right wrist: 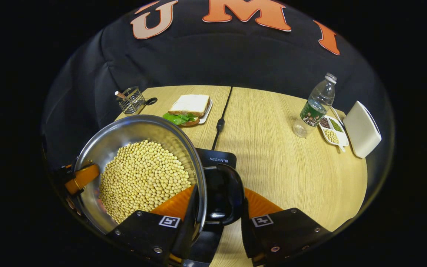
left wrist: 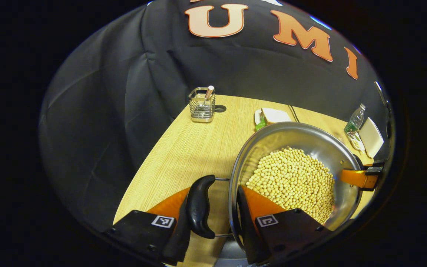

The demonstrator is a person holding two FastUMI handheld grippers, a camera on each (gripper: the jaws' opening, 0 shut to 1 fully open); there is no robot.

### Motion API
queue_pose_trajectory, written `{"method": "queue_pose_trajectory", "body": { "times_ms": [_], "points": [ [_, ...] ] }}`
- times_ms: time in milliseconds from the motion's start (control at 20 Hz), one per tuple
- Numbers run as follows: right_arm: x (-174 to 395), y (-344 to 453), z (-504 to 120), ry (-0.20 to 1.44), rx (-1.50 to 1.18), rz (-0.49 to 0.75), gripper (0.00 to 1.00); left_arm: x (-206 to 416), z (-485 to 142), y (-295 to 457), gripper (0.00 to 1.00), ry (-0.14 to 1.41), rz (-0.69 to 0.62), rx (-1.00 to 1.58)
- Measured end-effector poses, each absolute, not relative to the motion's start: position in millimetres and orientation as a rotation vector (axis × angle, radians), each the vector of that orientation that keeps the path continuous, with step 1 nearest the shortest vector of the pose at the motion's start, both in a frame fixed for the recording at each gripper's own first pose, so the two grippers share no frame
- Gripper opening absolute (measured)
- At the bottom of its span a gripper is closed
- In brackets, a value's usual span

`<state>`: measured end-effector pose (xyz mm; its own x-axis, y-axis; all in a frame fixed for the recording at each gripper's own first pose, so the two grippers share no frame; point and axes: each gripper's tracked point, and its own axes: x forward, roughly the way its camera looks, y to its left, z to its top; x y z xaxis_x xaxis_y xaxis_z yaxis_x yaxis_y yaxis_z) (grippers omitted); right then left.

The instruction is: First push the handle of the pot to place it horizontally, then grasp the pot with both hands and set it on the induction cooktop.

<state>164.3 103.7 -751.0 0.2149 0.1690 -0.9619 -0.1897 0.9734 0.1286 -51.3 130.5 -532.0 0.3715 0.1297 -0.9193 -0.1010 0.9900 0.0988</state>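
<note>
My left claw [left wrist: 219, 218] straddles one side of the steel pot [left wrist: 310, 137]: one finger sits inside the rim on the soybeans [left wrist: 291, 181], the other outside the black loop handle [left wrist: 198, 207], so rim and handle both lie between my fingers; whether both press firmly I cannot tell. My right claw [right wrist: 219, 222] does the same on the opposite side, one finger inside the pot [right wrist: 124, 129] against the beans [right wrist: 143, 174], the other beyond the second black handle [right wrist: 222, 193]. The two handles lie on one line across the pot, each pointing outward toward a claw and lying level with the rim. In the right gripper view the pot hangs over the near left part of the surface [right wrist: 272, 148], its right handle above the black induction cooktop [right wrist: 217, 159]. I count one pot, two handles, one cooktop. Along the far edge stand one wire holder [right wrist: 132, 100], one sandwich on a plate [right wrist: 189, 107], and toward the right edge one water bottle [right wrist: 315, 107], one small dish of beans [right wrist: 332, 131] and one white box [right wrist: 361, 129].
</note>
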Motion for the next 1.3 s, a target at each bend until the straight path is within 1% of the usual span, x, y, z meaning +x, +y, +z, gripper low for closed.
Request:
{"method": "queue_pose_trajectory", "body": {
  "times_ms": [50, 100, 150, 200, 250, 300, 350, 400, 500, 600, 700, 750, 800, 900, 950, 1000, 1100, 1200, 1250, 1300],
  "points": [
    [161, 109, -746, 1.329, -0.022, 0.244, 0.55, -52, -535, 132, 0.66, 1.182, 0.144, 0.019],
    [157, 115, -737, 1.325, -0.023, 0.239, 0.55, -54, -535, 134, 0.63, 1.183, 0.143, 0.006],
    [154, 117, -732, 1.327, -0.018, 0.233, 0.55, -55, -533, 135, 0.63, 1.174, 0.139, 0.001],
    [153, 111, -730, 1.334, -0.012, 0.228, 0.51, -58, -533, 136, 0.66, 1.177, 0.136, 0.004],
    [156, 106, -732, 1.333, -0.01, 0.226, 0.51, -60, -532, 134, 0.67, 1.177, 0.136, 0.005],
    [160, 102, -733, 1.333, -0.009, 0.23, 0.56, -59, -533, 134, 0.69, 1.177, 0.137, 0.012],
    [159, 98, -733, 1.328, -0.01, 0.235, 0.55, -61, -534, 133, 0.7, 1.177, 0.145, 0.018],
    [156, 95, -730, 1.32, -0.013, 0.239, 0.56, -61, -533, 132, 0.74, 1.174, 0.151, 0.023],
    [149, 93, -721, 1.307, -0.006, 0.248, 0.59, -63, -531, 133, 0.79, 1.169, 0.153, 0.045],
    [139, 82, -708, 1.293, -0.009, 0.3, 0.63, -65, -531, 132, 0.83, 1.166, 0.155, 0.065],
    [129, 83, -688, 1.296, 0.007, 0.336, 0.66, -64, -529, 132, 0.84, 1.151, 0.168, 0.057],
    [125, 85, -678, 1.299, 0.016, 0.343, 0.62, -62, -525, 134, 0.84, 1.136, 0.177, 0.055],
    [127, 86, -666, 1.289, 0.028, 0.351, 0.71, -58, -519, 134, 0.84, 1.111, 0.183, 0.06],
    [131, 70, -615, 1.225, 0.049, 0.37, 0.77, -49, -501, 134, 0.84, 1.063, 0.188, 0.089],
    [128, 63, -577, 1.18, 0.067, 0.377, 0.81, -43, -488, 130, 0.84, 1.028, 0.187, 0.1],
    [125, 55, -544, 1.134, 0.083, 0.377, 0.81, -37, -476, 128, 0.84, 0.99, 0.188, 0.111],
    [117, 41, -504, 1.058, 0.088, 0.368, 0.83, -21, -445, 122, 0.85, 0.901, 0.185, 0.133],
    [119, 6, -452, 0.99, 0.068, 0.355, 0.85, -9, -411, 108, 0.84, 0.816, 0.171, 0.161],
    [122, -8, -430, 0.952, 0.063, 0.354, 0.86, -1, -392, 98, 0.81, 0.767, 0.161, 0.171],
    [123, -18, -409, 0.918, 0.058, 0.352, 0.86, 5, -372, 88, 0.86, 0.723, 0.147, 0.171]
  ]
}}
